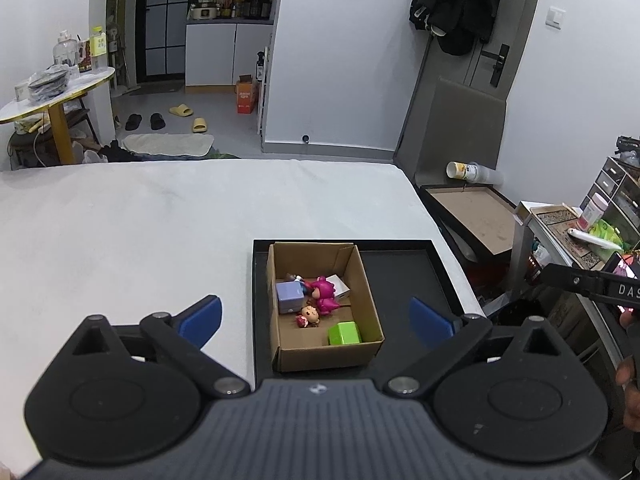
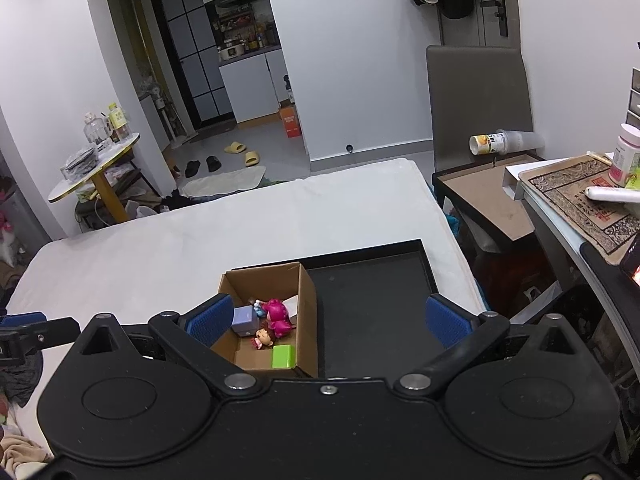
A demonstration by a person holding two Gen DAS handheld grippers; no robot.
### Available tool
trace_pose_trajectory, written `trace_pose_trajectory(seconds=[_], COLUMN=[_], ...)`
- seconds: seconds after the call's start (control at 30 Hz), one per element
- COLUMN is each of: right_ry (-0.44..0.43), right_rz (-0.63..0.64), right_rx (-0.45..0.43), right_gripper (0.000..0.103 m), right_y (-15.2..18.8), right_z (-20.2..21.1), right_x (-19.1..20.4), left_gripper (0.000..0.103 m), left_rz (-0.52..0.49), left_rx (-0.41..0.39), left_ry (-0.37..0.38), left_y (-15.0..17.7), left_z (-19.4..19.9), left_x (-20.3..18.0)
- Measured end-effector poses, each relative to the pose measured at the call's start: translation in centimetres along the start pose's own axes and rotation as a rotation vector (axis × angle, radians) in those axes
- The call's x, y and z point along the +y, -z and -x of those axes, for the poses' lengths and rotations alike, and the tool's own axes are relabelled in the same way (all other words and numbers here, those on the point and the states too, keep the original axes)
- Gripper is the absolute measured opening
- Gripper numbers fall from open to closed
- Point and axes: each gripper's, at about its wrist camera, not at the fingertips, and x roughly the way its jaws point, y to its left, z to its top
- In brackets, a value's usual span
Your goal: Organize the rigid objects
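Observation:
A cardboard box stands in the left half of a black tray on a white bed. Inside lie a lilac cube, a pink figure, a small doll, a green block and a white box. My left gripper is open and empty, held above the box's near side. My right gripper is open and empty above the tray, with the box by its left finger. The toys show there too.
The white bed spreads left and beyond the tray. A brown-topped stand with a tipped cup and a cluttered shelf stand right. A round table stands far left. The right gripper shows at the edge.

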Motion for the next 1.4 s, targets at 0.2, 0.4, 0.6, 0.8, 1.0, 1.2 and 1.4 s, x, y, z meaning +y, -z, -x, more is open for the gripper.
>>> trace_pose_trajectory(seconds=[0.2,0.4,0.6,0.8,1.0,1.2,1.4], right_ry=[-0.006,-0.009,-0.018,-0.040,-0.043,-0.048,-0.050], right_rz=[-0.002,0.012,0.040,0.046,0.055,0.065,0.065], right_rx=[0.007,0.021,0.042,0.041,0.042,0.047,0.045], right_gripper=[0.103,0.103,0.103,0.103,0.103,0.103,0.103], right_y=[0.9,2.0,2.9,3.0,3.2,3.2,3.2], right_z=[0.4,0.7,0.8,1.0,1.1,1.1,1.3], right_x=[-0.4,-0.3,0.3,0.8,1.1,1.3,1.5], left_gripper=[0.100,0.100,0.100,0.100,0.100,0.100,0.100], left_rz=[-0.022,-0.023,-0.011,-0.017,-0.024,-0.015,-0.015], left_rx=[-0.010,0.002,0.020,0.023,0.025,0.025,0.023], left_ry=[0.013,0.008,-0.007,-0.006,-0.002,-0.001,0.002], left_y=[0.6,1.5,2.1,2.4,2.6,2.5,2.6], left_z=[0.5,0.3,0.0,0.1,0.2,0.3,0.4], left_x=[-0.5,-0.7,-0.4,-0.3,-0.4,-0.2,-0.2])
